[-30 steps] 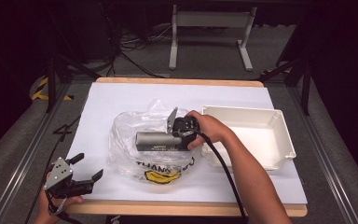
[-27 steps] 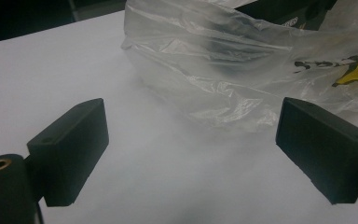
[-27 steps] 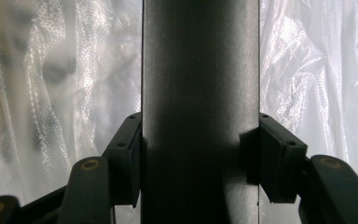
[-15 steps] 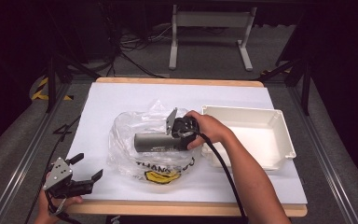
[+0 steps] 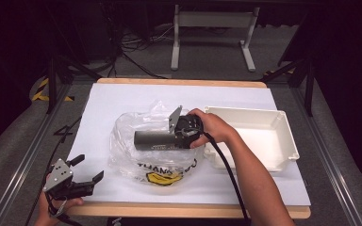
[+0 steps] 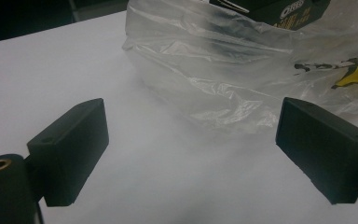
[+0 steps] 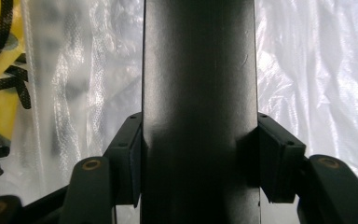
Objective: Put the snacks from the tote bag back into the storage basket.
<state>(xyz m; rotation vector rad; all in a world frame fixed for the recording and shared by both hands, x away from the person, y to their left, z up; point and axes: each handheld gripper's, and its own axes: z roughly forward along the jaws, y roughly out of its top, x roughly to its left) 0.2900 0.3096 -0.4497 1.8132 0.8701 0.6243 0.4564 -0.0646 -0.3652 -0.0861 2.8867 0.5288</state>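
- Now, from the high view: your right gripper (image 5: 181,134) is clamped on a dark cylinder (image 5: 153,138), which lies level and sticks out leftward from the claw, over the clear plastic bag (image 5: 136,155). Against the picture from a second ago, the cylinder and your right hand (image 5: 212,127) sit in almost the same spot, shifted only a touch left over the bag; the bag and the white tray (image 5: 283,141) have not moved.
- The bag's print reads "THANK" in part, just below the claw, beside a yellow emblem; the rest folds out of sight.
- The tray sits just beside your right hand, behind the claw, its near rim close to your wrist. Ahead of the cylinder's free end, the white table cover (image 5: 103,103) lies open out to its left edge.
- Your left gripper (image 5: 82,176) hangs at the table's near left corner, well apart from the bag, in the same place as a second ago.
- From the left gripper view: the jaws stand wide apart, released, with nothing between them. The bag (image 6: 223,70) lies ahead and to the right of the claw, bare white cover directly ahead. A dark box in the bag carries white lettering, too cropped to read.
- From the right gripper view: both pads (image 7: 133,158) press the cylinder (image 7: 198,93) at its sides. Crinkled bag (image 7: 317,70) lies behind it, and yellow-and-black print (image 7: 0,74) shows left of the claw, no word legible.
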